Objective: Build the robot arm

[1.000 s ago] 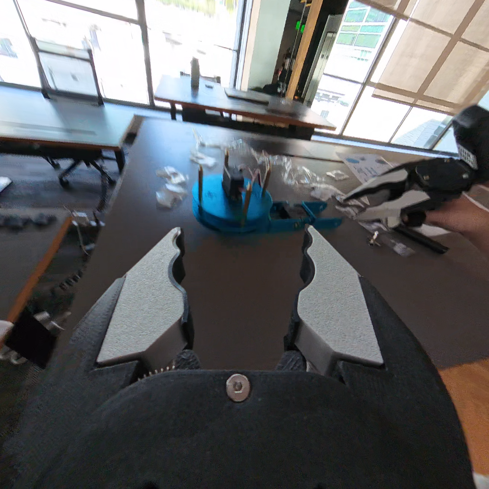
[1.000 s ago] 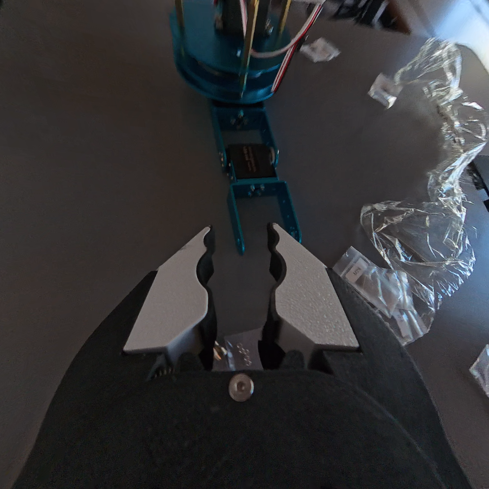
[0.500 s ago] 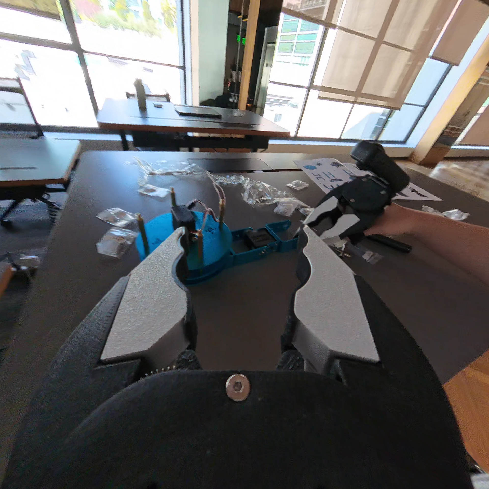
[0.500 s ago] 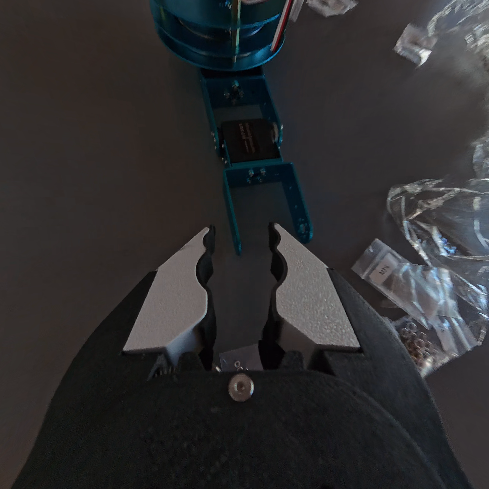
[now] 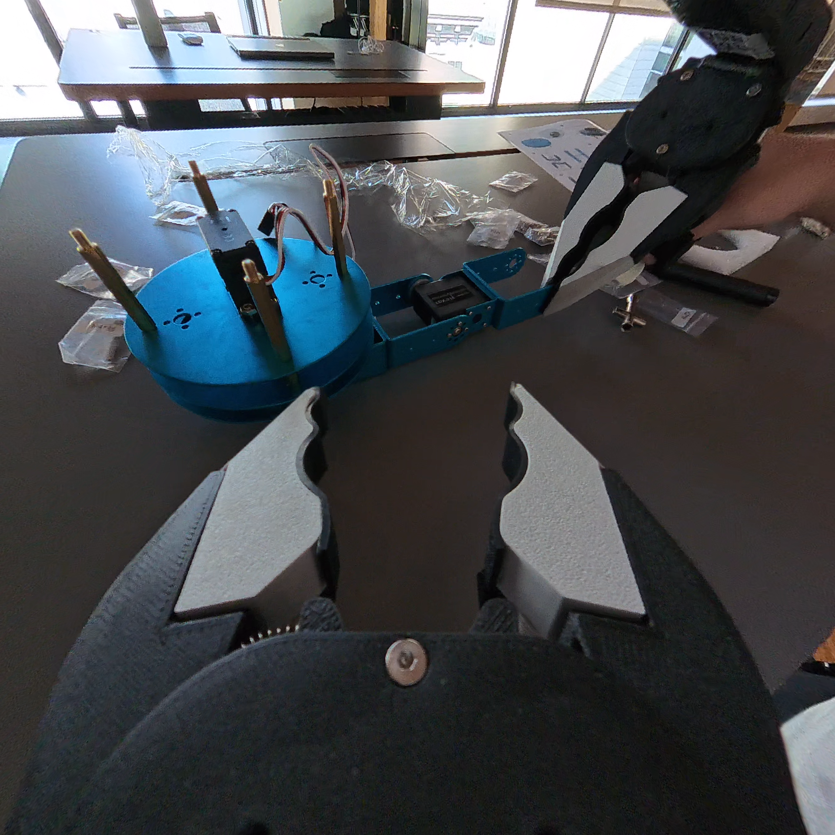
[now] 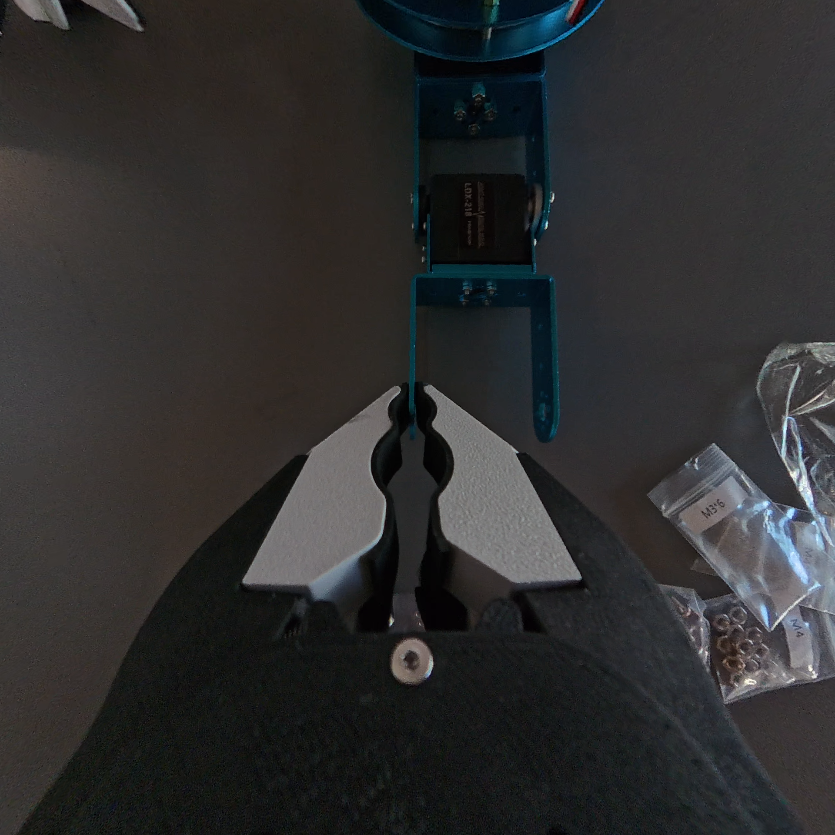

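Note:
A blue round base (image 5: 235,334) with brass standoffs (image 5: 110,280) and an upright black servo (image 5: 230,253) lies on the dark table (image 5: 632,429). A blue bracket arm (image 5: 452,311) with a black servo (image 6: 479,221) extends from it. My right gripper (image 6: 413,393) is shut on the left leg of the end U-bracket (image 6: 481,289); it also shows in the left wrist view (image 5: 553,293), held by a hand. My left gripper (image 5: 415,397) is open and empty, just in front of the base's near edge.
Small clear bags of screws and nuts (image 6: 741,533) lie right of the right gripper. Crumpled clear plastic (image 5: 406,189), more small bags (image 5: 90,334), a black tool handle (image 5: 723,284), a small metal cross wrench (image 5: 630,311) and a printed sheet (image 5: 560,149) lie on the table. Another desk (image 5: 253,68) stands behind. The black tool handle (image 5: 723,284) is about 20 centimeters from my right fingertips.
My right gripper moved forward and closed on the left leg of the U-bracket. My left gripper moved closer to the blue base and stayed open.

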Action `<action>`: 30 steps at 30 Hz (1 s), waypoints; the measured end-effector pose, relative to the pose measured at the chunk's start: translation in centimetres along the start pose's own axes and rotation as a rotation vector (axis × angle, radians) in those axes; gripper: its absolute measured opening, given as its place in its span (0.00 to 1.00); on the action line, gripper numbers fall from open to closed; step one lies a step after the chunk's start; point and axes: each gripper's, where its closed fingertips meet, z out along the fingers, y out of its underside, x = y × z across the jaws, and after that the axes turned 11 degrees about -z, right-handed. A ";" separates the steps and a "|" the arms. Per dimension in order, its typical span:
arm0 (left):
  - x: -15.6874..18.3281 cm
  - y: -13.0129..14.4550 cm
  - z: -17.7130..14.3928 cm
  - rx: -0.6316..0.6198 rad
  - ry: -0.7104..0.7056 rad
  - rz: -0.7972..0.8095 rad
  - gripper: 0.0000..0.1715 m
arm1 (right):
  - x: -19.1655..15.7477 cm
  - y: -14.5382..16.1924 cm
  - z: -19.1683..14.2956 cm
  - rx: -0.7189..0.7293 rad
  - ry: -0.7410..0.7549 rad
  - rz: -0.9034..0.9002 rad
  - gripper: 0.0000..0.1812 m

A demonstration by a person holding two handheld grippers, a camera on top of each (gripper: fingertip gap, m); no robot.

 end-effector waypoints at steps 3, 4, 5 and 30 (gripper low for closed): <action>-0.3 0.2 0.4 -0.029 -0.015 0.025 0.47 | 0.0 -0.2 -0.2 -0.024 -0.009 -0.019 0.01; -0.3 0.2 0.6 -0.035 -0.020 0.038 0.47 | 0.1 -0.2 -0.3 -0.033 -0.013 -0.019 0.01; -0.2 0.2 0.7 -0.042 -0.023 0.053 0.47 | 0.1 -0.2 -0.3 -0.041 -0.016 -0.016 0.01; 4.3 -2.4 3.8 -0.121 -0.164 0.172 0.60 | 1.8 -0.1 -8.7 0.001 0.794 0.276 0.36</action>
